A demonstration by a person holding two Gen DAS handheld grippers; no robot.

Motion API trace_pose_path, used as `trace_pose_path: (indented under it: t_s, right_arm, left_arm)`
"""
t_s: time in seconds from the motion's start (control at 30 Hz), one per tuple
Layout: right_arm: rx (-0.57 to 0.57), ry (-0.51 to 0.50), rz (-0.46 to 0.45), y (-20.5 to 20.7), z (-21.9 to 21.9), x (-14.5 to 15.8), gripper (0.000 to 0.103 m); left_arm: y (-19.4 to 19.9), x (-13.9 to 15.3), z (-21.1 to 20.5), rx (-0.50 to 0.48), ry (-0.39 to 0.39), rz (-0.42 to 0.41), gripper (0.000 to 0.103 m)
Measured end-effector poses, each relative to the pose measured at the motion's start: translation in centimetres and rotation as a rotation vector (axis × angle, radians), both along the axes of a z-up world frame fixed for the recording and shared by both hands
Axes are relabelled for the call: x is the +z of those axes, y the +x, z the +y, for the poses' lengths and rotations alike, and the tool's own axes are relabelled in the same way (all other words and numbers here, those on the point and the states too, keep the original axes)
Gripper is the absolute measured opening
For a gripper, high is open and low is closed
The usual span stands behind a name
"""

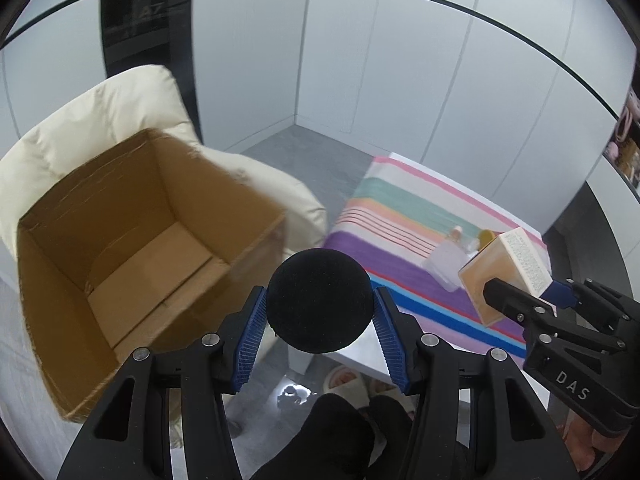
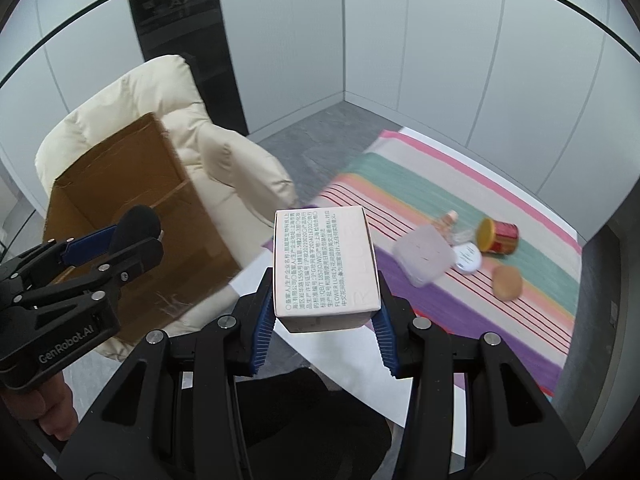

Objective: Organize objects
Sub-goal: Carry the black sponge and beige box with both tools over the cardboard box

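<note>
My left gripper point(image 1: 320, 308) is shut on a black foam ball point(image 1: 320, 300) and holds it in the air beside the open cardboard box point(image 1: 120, 248) on the cream armchair point(image 1: 100, 120). My right gripper point(image 2: 324, 308) is shut on a pale printed carton point(image 2: 324, 264), held above the table's near edge. In the right wrist view the left gripper point(image 2: 132, 236) with the ball point(image 2: 136, 224) is in front of the box point(image 2: 120, 184). In the left wrist view the right gripper point(image 1: 528, 300) holds the carton point(image 1: 504, 272).
On the striped cloth point(image 2: 440, 184) lie a red can with a yellow lid point(image 2: 498, 235), a frosted plastic container point(image 2: 424, 258), a white round lid point(image 2: 468, 258), a small pink bottle point(image 2: 448, 220) and a brown round object point(image 2: 507, 283). Grey floor and white walls lie beyond.
</note>
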State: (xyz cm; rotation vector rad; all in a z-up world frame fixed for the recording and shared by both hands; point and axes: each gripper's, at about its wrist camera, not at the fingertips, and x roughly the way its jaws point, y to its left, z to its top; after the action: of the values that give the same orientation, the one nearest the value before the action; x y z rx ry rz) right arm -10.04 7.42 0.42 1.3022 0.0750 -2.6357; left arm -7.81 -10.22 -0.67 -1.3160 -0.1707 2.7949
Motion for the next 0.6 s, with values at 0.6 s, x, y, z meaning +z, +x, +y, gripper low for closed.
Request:
trace_pose_path:
  t_s: [0.6]
  right_arm:
    - [0.199, -0.019, 0.028, -0.9, -12.5, 0.5, 0.046]
  left_arm:
    - [2.3, -0.8, -12.5, 0.27, -0.011, -0.003, 0.055]
